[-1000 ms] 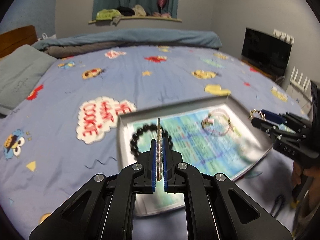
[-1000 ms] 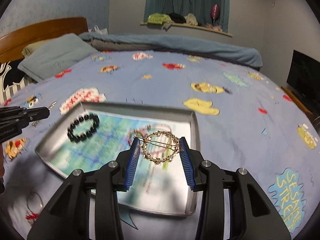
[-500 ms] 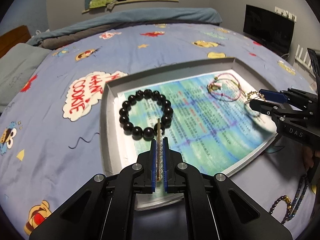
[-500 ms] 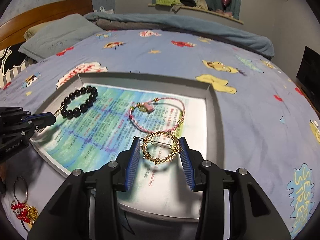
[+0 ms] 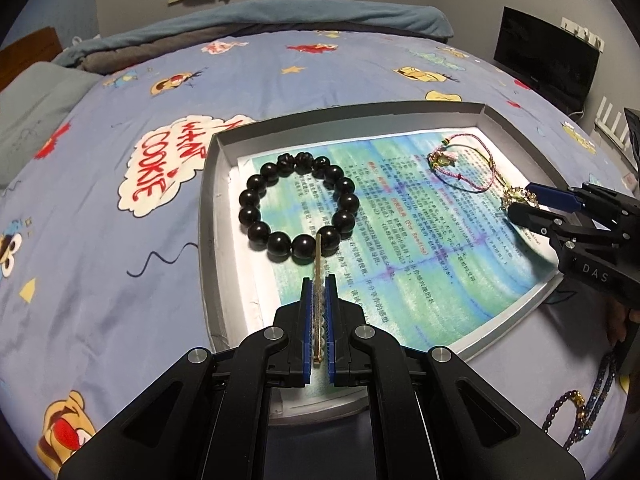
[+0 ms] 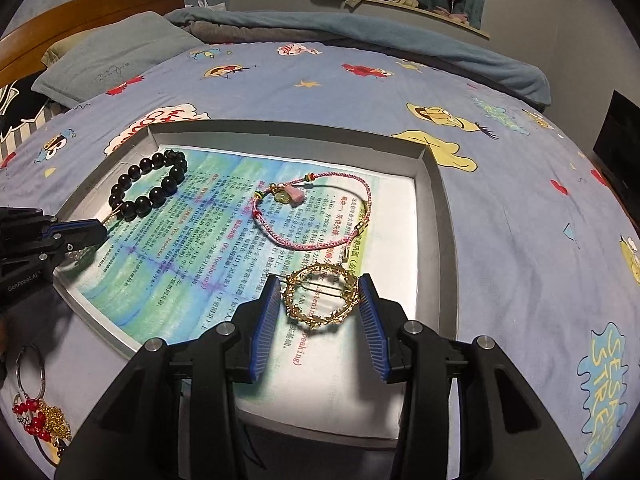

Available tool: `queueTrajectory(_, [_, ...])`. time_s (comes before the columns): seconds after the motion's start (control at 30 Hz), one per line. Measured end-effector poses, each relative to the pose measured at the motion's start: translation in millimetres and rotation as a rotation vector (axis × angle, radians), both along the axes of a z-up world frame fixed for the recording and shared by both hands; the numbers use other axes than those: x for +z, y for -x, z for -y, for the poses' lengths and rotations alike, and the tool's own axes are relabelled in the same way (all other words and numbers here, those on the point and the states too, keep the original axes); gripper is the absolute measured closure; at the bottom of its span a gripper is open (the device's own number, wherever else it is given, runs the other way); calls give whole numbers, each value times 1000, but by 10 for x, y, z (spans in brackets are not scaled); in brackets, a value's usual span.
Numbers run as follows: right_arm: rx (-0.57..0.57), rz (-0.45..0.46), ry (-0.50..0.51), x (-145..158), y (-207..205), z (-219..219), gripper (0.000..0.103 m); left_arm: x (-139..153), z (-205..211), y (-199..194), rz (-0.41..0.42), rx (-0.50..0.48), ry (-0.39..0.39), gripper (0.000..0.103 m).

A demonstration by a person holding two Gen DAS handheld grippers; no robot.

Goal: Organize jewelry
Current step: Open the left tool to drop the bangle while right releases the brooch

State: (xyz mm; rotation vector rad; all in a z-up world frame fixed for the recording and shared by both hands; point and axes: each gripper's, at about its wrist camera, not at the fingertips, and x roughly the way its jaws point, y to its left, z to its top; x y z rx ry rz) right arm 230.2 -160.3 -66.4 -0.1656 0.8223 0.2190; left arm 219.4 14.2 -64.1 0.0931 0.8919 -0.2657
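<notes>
1. Jewelry sits in a grey tray on a cartoon-print bedspread; a black bead bracelet lies at one end of the tray's printed paper lining, and a pink cord bracelet lies farther along it.
2. The left gripper is clenched on a thin gold hairpin, whose tip reaches the black beads.
3. The right gripper clasps a gold ring-shaped clip between its blue pads, just above the paper.
4. Red-beaded pieces lie outside the tray.
</notes>
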Motion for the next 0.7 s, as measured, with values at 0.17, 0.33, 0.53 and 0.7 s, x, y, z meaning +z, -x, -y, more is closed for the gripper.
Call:
queueTrajectory(0.17, [-1,3,3,-9,-2,1,63,-8,-29,1,-1,12,-6,97])
queueTrajectory(0.33, [0,3,2,-11,-3,1,62,-10,-26,-4,0,12,-12,96])
queueTrajectory(0.53, [3,1,3,-16,4,-6,59,-17,-48,-7,1,18,-16,92])
queueTrajectory(0.7, [-2,6,12,-10,6,-4,56,-21,-34,-4,5,16,-18,88])
